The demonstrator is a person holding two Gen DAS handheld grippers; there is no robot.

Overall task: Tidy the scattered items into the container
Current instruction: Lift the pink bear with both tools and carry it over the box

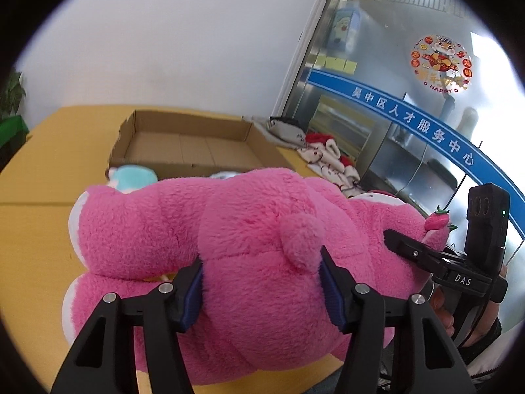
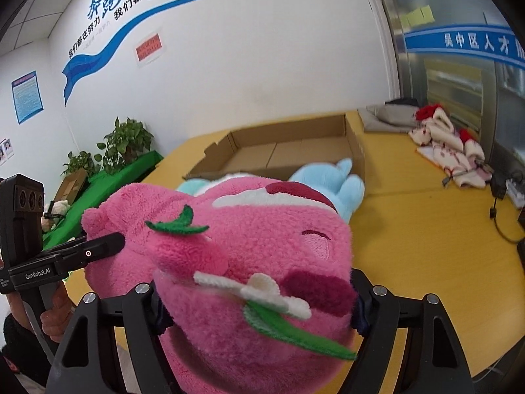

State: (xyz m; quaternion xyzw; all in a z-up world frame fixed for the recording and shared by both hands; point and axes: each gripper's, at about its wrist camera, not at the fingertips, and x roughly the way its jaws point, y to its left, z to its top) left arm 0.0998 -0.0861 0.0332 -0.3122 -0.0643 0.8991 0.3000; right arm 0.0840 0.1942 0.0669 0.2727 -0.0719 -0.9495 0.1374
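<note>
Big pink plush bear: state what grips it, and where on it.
The big pink plush bear is held by both: left gripper clamps its body below the tail; right gripper clamps its head.

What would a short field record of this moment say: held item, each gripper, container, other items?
held item: pink plush bear, gripped by both grippers
left gripper: shut on the bear's body
right gripper: shut on the bear's head
container: cardboard box, nothing visible inside
other items: light blue plush in front of the box; clothes at the table's far side
surface: yellow table
</note>
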